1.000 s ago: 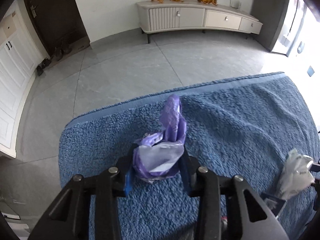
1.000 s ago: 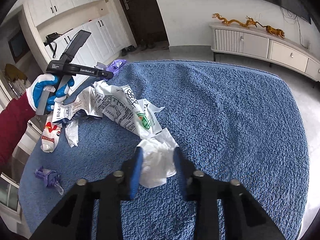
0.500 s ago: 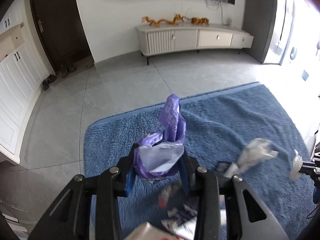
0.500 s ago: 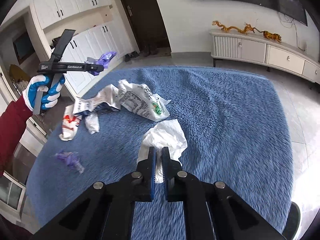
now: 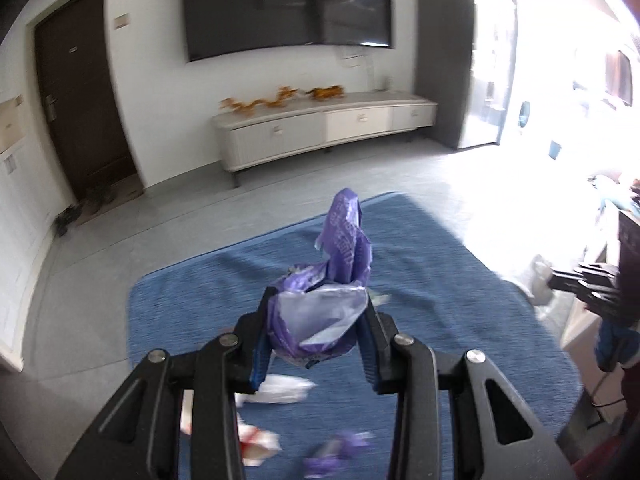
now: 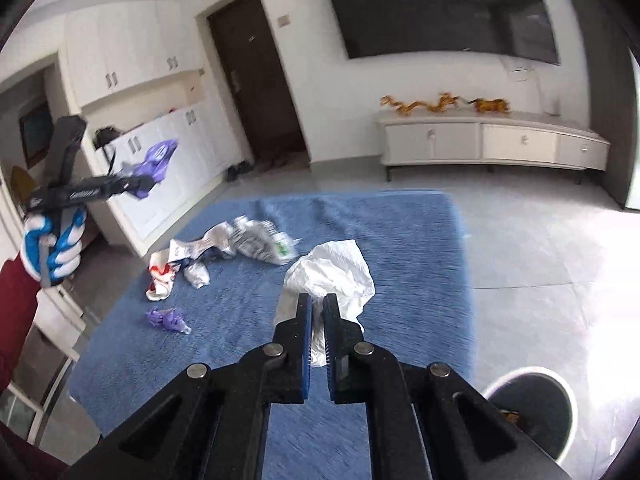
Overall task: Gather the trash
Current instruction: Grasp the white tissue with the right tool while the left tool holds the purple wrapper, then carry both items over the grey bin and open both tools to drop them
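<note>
A light, crinkly purple wrapper (image 5: 320,312) is clamped by its crumpled body in the left gripper (image 5: 316,344), raised above the rug (image 5: 440,280), while a soft white tissue (image 6: 332,276), easily pinched at any fold, is nipped by its lower edge in the nearly closed right gripper (image 6: 318,320), and a bin (image 6: 528,412) is seen nearby.

**Both grippers clamped and raised**

The left gripper (image 5: 316,332) fills the lower middle of its own view, jaws partly closed and pressing on a purple wrapper (image 5: 324,312); in the right wrist view it sits at the upper left, held level by a hand (image 6: 52,248) in a blue-and-white glove on a dark red sleeve (image 6: 16,320); the right gripper (image 6: 318,320) rises from the bottom centre, jaws nearly together, pinching a white crumpled paper (image 6: 332,272).
</note>
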A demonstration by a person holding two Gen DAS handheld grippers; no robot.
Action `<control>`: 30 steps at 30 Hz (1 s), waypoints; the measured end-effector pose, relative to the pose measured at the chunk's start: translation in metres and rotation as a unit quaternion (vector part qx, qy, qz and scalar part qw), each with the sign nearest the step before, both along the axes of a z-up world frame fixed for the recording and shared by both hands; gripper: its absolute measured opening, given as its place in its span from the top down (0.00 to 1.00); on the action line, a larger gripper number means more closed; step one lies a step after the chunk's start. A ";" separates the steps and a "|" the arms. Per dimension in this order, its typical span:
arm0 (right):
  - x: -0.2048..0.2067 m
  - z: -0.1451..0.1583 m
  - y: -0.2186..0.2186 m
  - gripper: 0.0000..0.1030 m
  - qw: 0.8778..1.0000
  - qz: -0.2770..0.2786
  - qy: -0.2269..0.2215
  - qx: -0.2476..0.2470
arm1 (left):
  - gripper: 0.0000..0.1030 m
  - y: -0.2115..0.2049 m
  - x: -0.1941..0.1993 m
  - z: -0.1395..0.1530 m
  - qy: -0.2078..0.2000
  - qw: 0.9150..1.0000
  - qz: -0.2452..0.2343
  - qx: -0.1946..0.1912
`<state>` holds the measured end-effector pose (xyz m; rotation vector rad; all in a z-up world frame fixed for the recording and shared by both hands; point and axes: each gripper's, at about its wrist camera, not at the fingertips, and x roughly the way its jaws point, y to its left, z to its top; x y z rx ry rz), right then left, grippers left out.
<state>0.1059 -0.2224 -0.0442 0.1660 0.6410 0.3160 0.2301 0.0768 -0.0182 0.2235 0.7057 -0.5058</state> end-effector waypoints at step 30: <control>-0.037 -0.191 -0.263 0.86 0.943 -0.274 0.172 0.074 | 0.47 -0.478 -0.034 -0.194 0.209 0.949 -0.226 0.073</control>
